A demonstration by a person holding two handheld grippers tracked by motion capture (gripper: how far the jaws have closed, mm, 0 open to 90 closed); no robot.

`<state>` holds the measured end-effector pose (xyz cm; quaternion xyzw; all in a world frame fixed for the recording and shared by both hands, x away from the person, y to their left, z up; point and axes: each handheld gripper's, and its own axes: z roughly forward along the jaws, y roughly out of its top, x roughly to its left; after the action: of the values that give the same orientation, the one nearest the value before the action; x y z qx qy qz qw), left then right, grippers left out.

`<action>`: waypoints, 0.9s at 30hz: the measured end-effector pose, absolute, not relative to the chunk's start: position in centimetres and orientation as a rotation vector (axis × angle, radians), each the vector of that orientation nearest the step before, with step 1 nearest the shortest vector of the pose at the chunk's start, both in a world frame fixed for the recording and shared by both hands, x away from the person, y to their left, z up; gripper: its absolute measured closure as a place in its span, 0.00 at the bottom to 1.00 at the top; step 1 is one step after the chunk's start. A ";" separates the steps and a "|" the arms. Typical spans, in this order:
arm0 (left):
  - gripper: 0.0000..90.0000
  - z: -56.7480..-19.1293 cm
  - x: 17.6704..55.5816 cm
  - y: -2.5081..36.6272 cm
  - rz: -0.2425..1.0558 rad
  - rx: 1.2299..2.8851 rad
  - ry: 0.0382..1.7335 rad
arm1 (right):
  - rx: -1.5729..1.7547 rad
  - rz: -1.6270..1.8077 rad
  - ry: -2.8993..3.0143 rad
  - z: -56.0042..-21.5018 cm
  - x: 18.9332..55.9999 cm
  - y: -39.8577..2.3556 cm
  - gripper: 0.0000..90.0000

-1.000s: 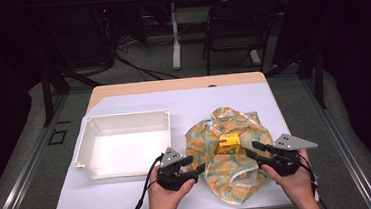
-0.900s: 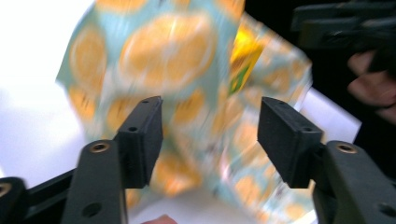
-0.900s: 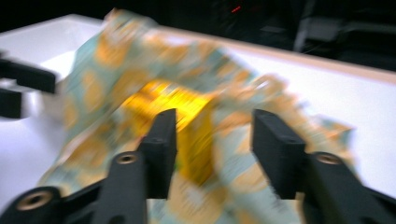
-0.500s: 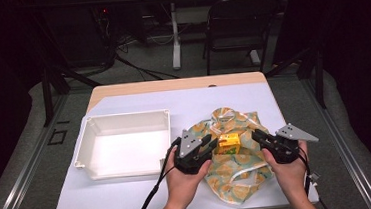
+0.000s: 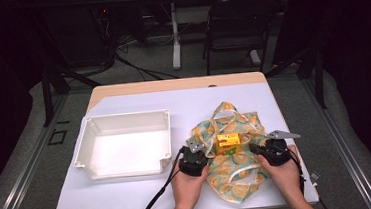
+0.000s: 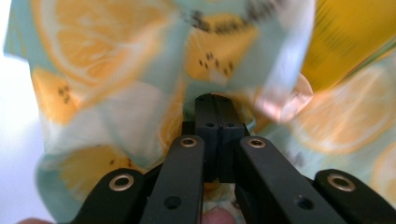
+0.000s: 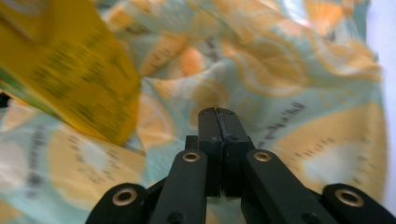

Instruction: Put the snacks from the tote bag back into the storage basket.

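Observation:
A mint cloth printed with orange slices [image 5: 232,178] lies crumpled at the right of the table, and a small yellow carton [image 5: 227,144] rests on it. My left gripper [image 5: 203,149] sits at the cloth's left edge beside the carton. In the left gripper view, its jaws have just closed [image 6: 215,99] and pinch a fold of the cloth [image 6: 116,60], with the carton [image 6: 355,37] at the upper right. My right gripper [image 5: 255,149] is on the carton's right. Its jaws have also just closed [image 7: 217,112], and cloth [image 7: 289,70] bunches at their tips, with the carton [image 7: 60,70] to the left.
An empty white tray [image 5: 124,117] stands left of the cloth, close to my left hand. White table covering [image 5: 115,195] stretches in front of the tray. A folding chair [image 5: 237,25] and cables stand beyond the far edge.
Both hands have moved forward and down onto the cloth, one on each side of the carton. Both pairs of jaws have closed.

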<state>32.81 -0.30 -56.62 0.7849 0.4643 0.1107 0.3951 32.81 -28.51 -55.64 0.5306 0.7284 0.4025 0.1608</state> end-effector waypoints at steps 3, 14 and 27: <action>1.00 -56.7 32.9 -0.1 0.268 1.983 1.175 | 1.574 1.120 2.093 -56.4 32.9 -29.2 1.00; 0.85 -55.6 32.5 0.7 0.221 1.959 1.118 | 1.544 1.183 2.050 -55.5 32.0 -29.4 0.90; 0.81 -51.9 31.6 3.3 0.260 1.896 1.032 | 1.329 1.397 1.891 -50.6 28.3 -27.2 0.52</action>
<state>31.59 3.27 -51.92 0.7719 0.4204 0.1060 0.4651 28.34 -27.17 -50.61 0.4801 0.6833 0.5049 0.2186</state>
